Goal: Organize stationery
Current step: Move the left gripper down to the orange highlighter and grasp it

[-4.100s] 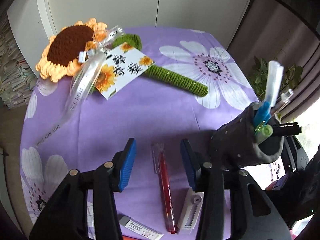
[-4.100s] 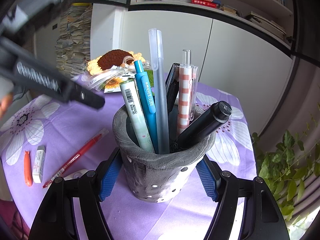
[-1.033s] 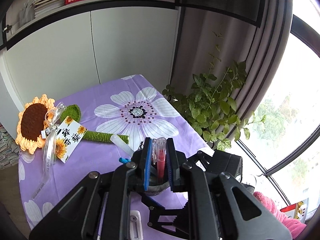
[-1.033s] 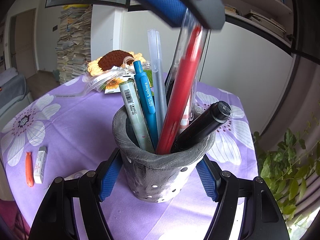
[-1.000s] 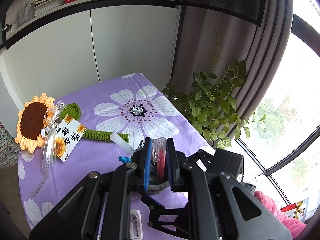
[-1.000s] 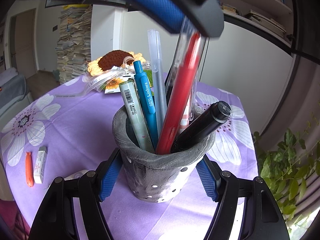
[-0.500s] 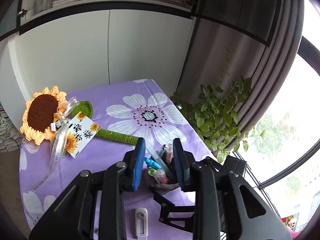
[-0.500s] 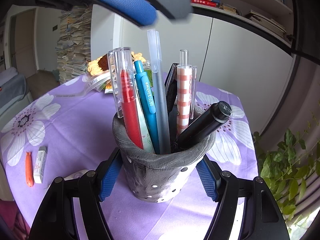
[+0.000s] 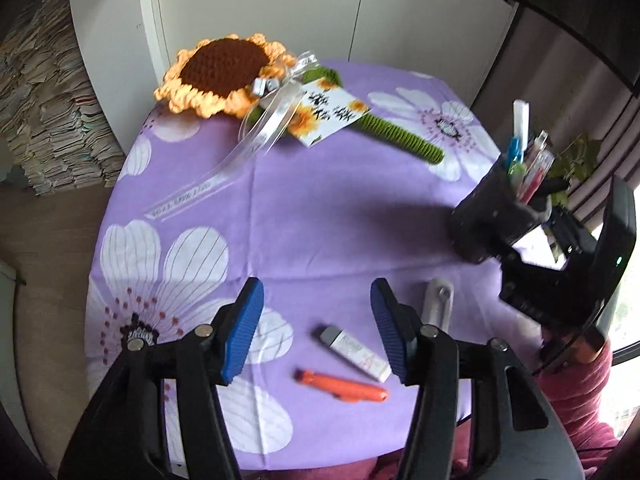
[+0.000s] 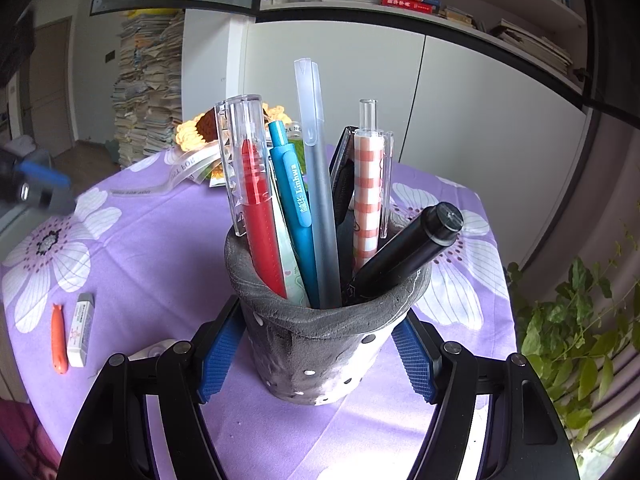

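Note:
My right gripper (image 10: 318,348) is shut on the grey pen holder (image 10: 320,332), its blue pads pressed on both sides. A red pen (image 10: 258,220) with a clear cap stands in it among a blue pen (image 10: 292,192), a grey pen (image 10: 318,184), a checked pen (image 10: 366,200) and a black marker (image 10: 404,248). My left gripper (image 9: 314,308) hangs over the near left of the table with its jaws opening and nothing between them. Just beyond and below it lie a white eraser (image 9: 356,354), an orange pen-like thing (image 9: 340,386) and a white correction tape (image 9: 438,306). The holder (image 9: 492,220) stands at the right.
A crocheted sunflower (image 9: 224,70) with ribbon and a card (image 9: 328,114) lies across the far side of the purple flowered cloth (image 9: 320,208). A potted plant (image 10: 576,340) is beyond the table's right edge. Stacked papers (image 9: 52,112) and white cabinets stand behind.
My left gripper let go of the red pen, which now stands in the holder. It opened, swung left and down, and now faces the eraser and the orange thing. The right gripper kept still.

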### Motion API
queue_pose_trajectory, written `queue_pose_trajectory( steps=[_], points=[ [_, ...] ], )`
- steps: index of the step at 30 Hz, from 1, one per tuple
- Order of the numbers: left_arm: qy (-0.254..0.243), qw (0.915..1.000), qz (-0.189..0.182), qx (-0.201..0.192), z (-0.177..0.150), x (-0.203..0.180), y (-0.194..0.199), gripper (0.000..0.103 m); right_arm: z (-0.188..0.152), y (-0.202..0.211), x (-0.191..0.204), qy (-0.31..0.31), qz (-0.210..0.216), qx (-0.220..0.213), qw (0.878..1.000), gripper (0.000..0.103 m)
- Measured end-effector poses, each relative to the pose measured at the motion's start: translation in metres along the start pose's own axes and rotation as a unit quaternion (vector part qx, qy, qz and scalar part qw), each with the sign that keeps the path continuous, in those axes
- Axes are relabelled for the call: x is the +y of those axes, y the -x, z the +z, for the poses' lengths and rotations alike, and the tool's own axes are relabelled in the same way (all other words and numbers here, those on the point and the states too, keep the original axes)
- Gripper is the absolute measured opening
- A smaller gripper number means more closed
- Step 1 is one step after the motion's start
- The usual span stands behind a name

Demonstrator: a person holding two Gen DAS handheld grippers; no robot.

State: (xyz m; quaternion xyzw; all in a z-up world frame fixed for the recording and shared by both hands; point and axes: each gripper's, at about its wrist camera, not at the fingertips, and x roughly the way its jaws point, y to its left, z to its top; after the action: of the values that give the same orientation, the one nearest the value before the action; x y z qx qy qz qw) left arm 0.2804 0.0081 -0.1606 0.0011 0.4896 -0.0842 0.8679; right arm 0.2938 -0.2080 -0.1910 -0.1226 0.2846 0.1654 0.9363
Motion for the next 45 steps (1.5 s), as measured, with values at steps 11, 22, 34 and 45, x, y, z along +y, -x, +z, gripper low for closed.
queue_pose_trajectory(
  steps=[11,22,34,45],
  points=[
    [0.032,0.9957,-0.015,0.085,-0.054,0.011,-0.02,0.049,0.0,-0.002,0.004,0.003,-0.005,0.002,1.0,0.073],
    [0.156,0.9755,-0.051,0.147,-0.047,0.017,-0.04,0.029,0.001,-0.001,0.009,0.003,-0.005,0.003,1.0,0.073],
    [0.116,0.9845,0.008,0.131,-0.029,-0.003,-0.05,0.013,0.0,0.002,0.004,-0.002,0.002,-0.005,1.0,0.073],
    [0.132,0.9789,-0.003,0.156,-0.038,0.004,-0.042,0.016,0.0,0.003,0.003,-0.003,0.004,-0.006,1.0,0.073]
  ],
)
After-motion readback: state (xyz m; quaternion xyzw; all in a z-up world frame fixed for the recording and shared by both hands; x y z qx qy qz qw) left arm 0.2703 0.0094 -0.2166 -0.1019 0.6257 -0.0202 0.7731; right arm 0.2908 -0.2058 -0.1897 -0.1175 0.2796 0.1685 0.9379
